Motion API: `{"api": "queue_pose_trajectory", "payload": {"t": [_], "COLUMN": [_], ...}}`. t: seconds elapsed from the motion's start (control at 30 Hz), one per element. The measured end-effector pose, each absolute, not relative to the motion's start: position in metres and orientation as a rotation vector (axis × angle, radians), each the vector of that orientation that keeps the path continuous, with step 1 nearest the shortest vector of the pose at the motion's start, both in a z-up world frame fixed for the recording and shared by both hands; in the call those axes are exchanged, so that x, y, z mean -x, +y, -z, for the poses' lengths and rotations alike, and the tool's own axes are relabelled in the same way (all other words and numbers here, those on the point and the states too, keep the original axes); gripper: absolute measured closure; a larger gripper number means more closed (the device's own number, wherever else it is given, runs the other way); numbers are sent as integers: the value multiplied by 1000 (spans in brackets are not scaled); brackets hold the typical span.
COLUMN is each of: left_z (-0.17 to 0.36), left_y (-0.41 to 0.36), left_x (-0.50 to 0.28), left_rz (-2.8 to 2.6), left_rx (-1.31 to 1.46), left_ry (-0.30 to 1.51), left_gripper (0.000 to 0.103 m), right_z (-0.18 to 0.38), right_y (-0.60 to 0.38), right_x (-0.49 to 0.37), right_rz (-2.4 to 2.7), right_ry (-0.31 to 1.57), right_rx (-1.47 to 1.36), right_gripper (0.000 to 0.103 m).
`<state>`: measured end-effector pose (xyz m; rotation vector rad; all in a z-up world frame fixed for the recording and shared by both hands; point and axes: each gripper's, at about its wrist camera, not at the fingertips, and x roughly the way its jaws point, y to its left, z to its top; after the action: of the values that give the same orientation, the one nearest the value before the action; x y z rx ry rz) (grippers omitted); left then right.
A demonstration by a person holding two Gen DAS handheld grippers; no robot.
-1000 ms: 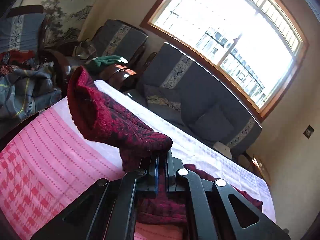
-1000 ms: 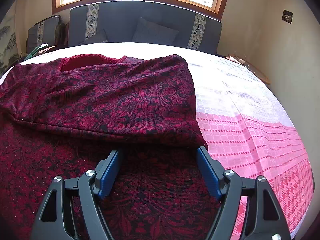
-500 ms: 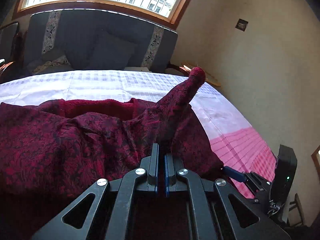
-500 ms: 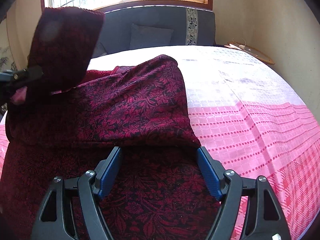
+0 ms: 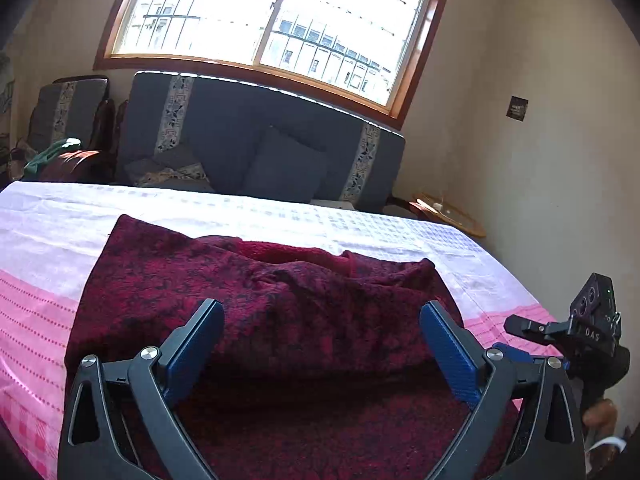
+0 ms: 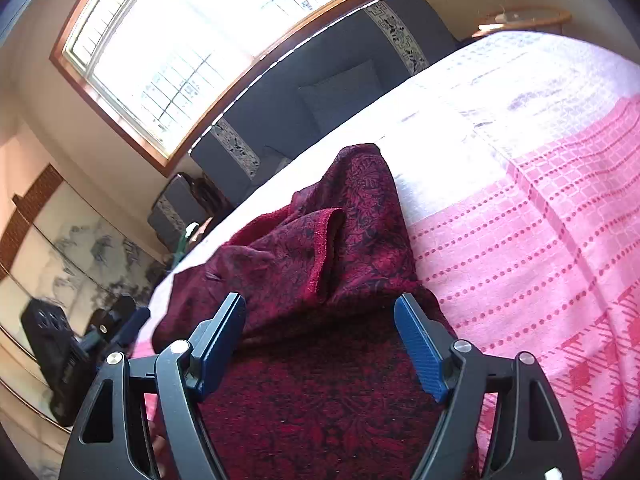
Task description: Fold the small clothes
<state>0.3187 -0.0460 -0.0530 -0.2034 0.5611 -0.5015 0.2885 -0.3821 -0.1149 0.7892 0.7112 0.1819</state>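
Note:
A dark red floral garment (image 5: pixel 256 304) lies on the pink and white cloth (image 5: pixel 36 272), with its sleeves folded in over the body. My left gripper (image 5: pixel 322 344) is open and empty, hovering just above the near part of the garment. My right gripper (image 6: pixel 320 340) is also open and empty over the same garment (image 6: pixel 344 240), where one folded sleeve end shows a fuzzy red lining. The right gripper shows at the right edge of the left wrist view (image 5: pixel 520 326), and the left gripper shows at the left edge of the right wrist view (image 6: pixel 124 330).
A dark blue sofa (image 5: pixel 256 148) with cushions stands beyond the far edge under a large window (image 5: pixel 272 20). A round wooden side table (image 5: pixel 448 216) stands at the right by the wall. An armchair with clothes (image 5: pixel 68 136) is at the far left.
My left gripper has let go of the sleeve it held up and now stands open. The sleeve now lies folded on the garment. My right gripper stays open and has tilted.

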Motion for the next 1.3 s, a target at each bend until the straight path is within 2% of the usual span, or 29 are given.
{"api": "queue_pose_trajectory", "payload": {"t": [0.1, 0.17, 0.33, 0.4, 0.47, 0.5, 0.6, 0.73, 0.83, 1.03, 1.3], "left_z": [78, 98, 121, 122, 121, 120, 120, 114, 114, 121, 125], "left_y": [-23, -7, 23, 19, 14, 12, 16, 22, 14, 12, 13], "left_x": [-330, -338, -347, -348, -349, -348, -348, -340, -340, -346, -350], "left_rz": [444, 439, 463, 454, 438, 432, 426, 402, 377, 378, 347], "left_rx": [212, 312, 525, 501, 465, 455, 476, 479, 429, 435, 440], "left_ry": [598, 653, 694, 700, 705, 708, 702, 662, 677, 721, 750], "left_gripper": [5, 5, 5, 5, 5, 5, 5, 5, 4, 5, 5], "right_z": [114, 113, 128, 134, 143, 148, 141, 106, 95, 128, 148], "right_y": [-387, -382, -368, -362, -349, -343, -336, -363, -387, -398, -389], "right_x": [-319, -340, -393, -407, -414, -417, -413, -404, -409, -410, -413], "right_rz": [-242, -235, -223, -225, -208, -199, -194, -165, -152, -122, -89], "right_ry": [783, 820, 941, 964, 1019, 1046, 991, 835, 817, 884, 871], "right_rx": [-827, -779, -730, -734, -714, -702, -650, -630, -636, -609, -546], "right_gripper": [28, 28, 38, 47, 88, 91, 94, 96, 96, 96, 96]}}
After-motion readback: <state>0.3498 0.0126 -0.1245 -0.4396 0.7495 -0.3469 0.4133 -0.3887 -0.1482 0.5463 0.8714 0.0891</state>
